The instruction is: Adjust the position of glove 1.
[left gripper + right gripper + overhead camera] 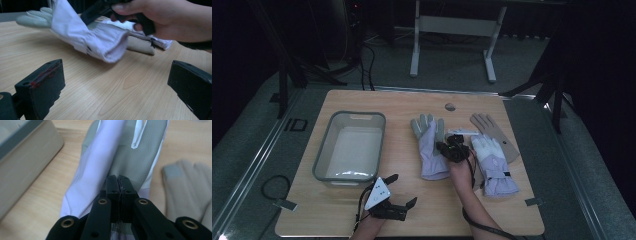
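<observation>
A lavender glove (428, 145) with a grey palm (130, 155) lies at the table's middle, fingers pointing away. My right gripper (452, 148) is shut on a fold of its fabric near the cuff; in the right gripper view the jaws (119, 181) press together with cloth pinched between them. In the left gripper view the same glove (87, 32) looks raised a little at the cuff, under the hand that holds the right gripper (155, 17). My left gripper (402, 191) rests near the front edge, open and holding nothing (116, 87).
A grey bin (324, 150) stands at the left, and its wall (30, 152) is close beside the held glove. A second lavender and white glove (494, 165) and a tan glove (497, 131) lie to the right; the tan one (190, 192) is just beside the jaws.
</observation>
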The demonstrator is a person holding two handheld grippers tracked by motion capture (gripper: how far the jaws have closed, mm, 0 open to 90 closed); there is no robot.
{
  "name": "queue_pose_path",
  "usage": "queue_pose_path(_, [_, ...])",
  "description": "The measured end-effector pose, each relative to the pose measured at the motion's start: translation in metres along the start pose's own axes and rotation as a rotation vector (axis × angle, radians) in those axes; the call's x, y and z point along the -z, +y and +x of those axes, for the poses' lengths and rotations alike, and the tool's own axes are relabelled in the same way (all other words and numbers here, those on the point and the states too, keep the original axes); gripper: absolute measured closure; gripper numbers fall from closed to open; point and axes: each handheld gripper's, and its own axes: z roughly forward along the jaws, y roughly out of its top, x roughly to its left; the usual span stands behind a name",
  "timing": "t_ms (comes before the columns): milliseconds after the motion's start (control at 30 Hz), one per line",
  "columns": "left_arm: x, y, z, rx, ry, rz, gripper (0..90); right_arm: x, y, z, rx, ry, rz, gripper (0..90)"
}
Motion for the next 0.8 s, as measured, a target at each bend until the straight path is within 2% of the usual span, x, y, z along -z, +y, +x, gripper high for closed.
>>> queue_pose_path(67, [0.0, 0.0, 0.0, -0.001, -0.002, 0.0, 1.0, 0.005, -0.007, 0.003, 0.007, -0.027, 0.007, 88.1])
queue_pose_path(200, [0.0, 0.0, 0.0, 0.0, -0.005, -0.001, 1.0, 0.018, -0.014, 0.002, -0.046, -0.031, 0.004, 88.1])
queue_pose_path(333, [0.0, 0.0, 0.0, -0.003, -0.003, 0.002, 1.0, 0.026, -0.022, 0.005, -0.073, -0.027, -0.011, 88.0])
queue_pose_path(400, [0.0, 0.0, 0.0, -0.007, -0.002, 0.004, 1.0, 0.024, -0.024, 0.007, -0.067, -0.042, -0.014, 87.9])
queue_pose_path(500, [0.0, 0.0, -0.001, -0.01, 0.001, 0.006, 1.0, 0.019, -0.029, 0.006, -0.095, -0.041, -0.017, 87.9])
queue_pose_path(700, [-0.001, 0.0, -0.001, -0.009, -0.001, 0.005, 1.0, 0.001, -0.042, -0.002, -0.114, -0.069, 0.019, 87.5])
queue_pose_path(800, [-0.001, 0.0, -0.001, -0.012, -0.002, 0.006, 1.0, -0.003, -0.049, -0.003, -0.1, -0.07, 0.012, 86.8])
